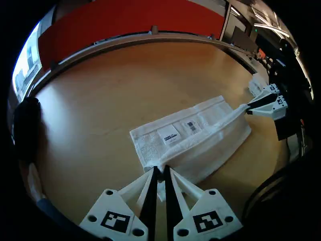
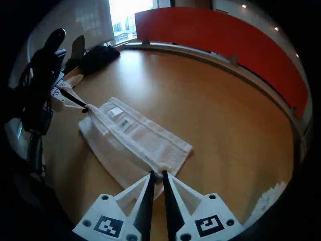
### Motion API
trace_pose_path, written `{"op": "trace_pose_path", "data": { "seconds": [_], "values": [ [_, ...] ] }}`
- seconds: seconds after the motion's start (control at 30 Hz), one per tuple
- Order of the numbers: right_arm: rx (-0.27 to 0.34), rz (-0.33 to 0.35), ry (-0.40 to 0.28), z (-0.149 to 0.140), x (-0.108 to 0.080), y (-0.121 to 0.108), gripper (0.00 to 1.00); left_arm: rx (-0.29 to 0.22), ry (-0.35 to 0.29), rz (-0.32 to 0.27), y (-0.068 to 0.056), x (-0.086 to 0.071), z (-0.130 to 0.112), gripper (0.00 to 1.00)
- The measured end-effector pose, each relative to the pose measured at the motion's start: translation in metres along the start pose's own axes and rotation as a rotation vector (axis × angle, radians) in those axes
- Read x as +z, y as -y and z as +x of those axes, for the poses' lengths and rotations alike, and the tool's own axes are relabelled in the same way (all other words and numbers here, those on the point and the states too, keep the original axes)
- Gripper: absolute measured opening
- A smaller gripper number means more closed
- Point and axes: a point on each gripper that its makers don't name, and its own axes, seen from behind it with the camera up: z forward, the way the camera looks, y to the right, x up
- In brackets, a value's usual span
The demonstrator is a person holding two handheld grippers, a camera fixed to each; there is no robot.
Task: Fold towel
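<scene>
Left gripper view, nearest first: your left gripper (image 1: 159,170) has its fingers pressed almost together, pinching one corner of the white towel (image 1: 200,136); only a thin slit shows between the tips, and the cloth sits in it. From that corner a raised ridge of towel runs to the far corner, where your right gripper (image 1: 248,108) nips it with its tongs closed on the cloth. The rest of the towel lies flat on the wooden table (image 1: 120,80), with two labels (image 1: 168,134) facing up beside the ridge. A dark object (image 1: 26,120) sits at the table's left edge; a red panel (image 1: 120,20) stands behind the far edge, and a window (image 1: 26,68) is off to the left. Right gripper view gives the same hold from the other end: the right gripper (image 2: 157,174) has its fingers near-closed on the close corner of the towel (image 2: 136,140); the towel stretches diagonally away across the table (image 2: 220,120), near its middle; the left gripper (image 2: 85,107) clamps the far corner, held just above the tabletop; beyond it a dark object (image 2: 96,54) lies on the table. The red panel (image 2: 224,40) runs along the far side next to a bright window (image 2: 128,16); something white (image 2: 269,197) lies at the lower right table edge, and I cannot tell what it is.
</scene>
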Motion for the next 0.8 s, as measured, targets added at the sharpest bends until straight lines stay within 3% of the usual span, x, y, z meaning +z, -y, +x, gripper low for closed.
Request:
{"op": "trace_pose_path", "data": {
  "seconds": [0.37,0.53,0.73,0.8],
  "values": [
    [0.025,-0.032,0.02,-0.007,0.015,-0.008,0.21,-0.001,0.008,0.018,0.007,0.014,-0.002,0.25],
    [0.023,-0.055,0.027,-0.009,0.02,-0.014,0.34,0.021,0.019,0.033,0.011,0.02,-0.005,0.29],
    [0.016,-0.076,0.037,-0.011,0.023,-0.021,0.51,0.05,0.025,0.059,0.016,0.022,-0.006,0.45],
    [0.015,-0.081,0.038,-0.011,0.023,-0.023,0.57,0.052,0.027,0.062,0.017,0.022,-0.006,0.46]
  ]
}}
